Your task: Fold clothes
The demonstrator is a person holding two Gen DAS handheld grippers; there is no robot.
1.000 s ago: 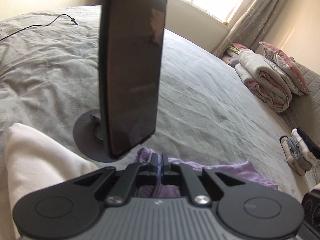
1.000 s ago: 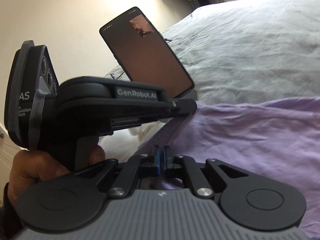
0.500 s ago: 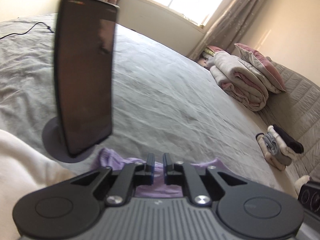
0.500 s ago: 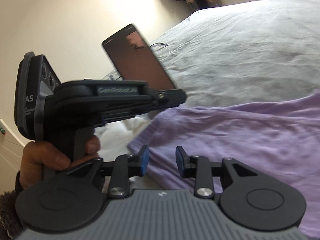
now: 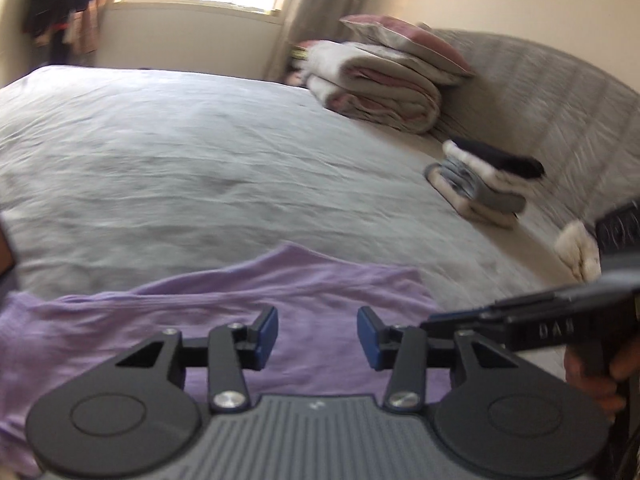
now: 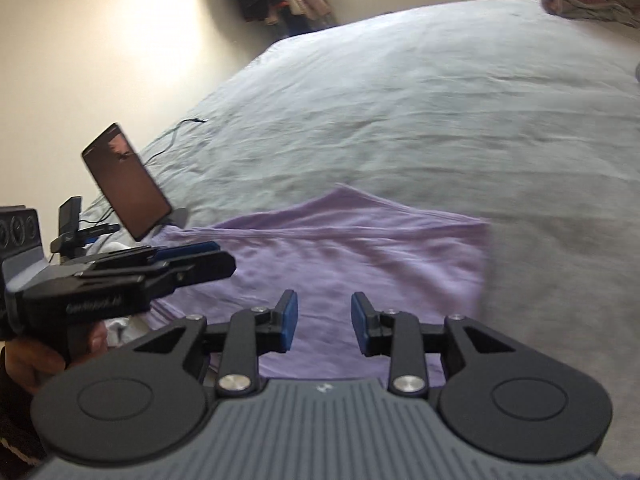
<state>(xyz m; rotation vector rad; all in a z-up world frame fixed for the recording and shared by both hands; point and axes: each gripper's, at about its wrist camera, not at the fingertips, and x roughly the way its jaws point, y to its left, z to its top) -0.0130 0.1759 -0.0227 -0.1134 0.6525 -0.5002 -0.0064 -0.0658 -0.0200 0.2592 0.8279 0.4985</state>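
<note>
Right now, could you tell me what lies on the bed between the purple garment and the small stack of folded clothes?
Only bare grey bedspread lies between the purple garment and the stack of folded clothes, in the left wrist view.

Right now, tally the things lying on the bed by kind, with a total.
Purple garment, spread flat: 1
Stack of folded clothes: 1
Folded quilt pile: 1
Pillow on that pile: 1
Phone on a stand: 1
Cable: 1
Total: 6
</note>
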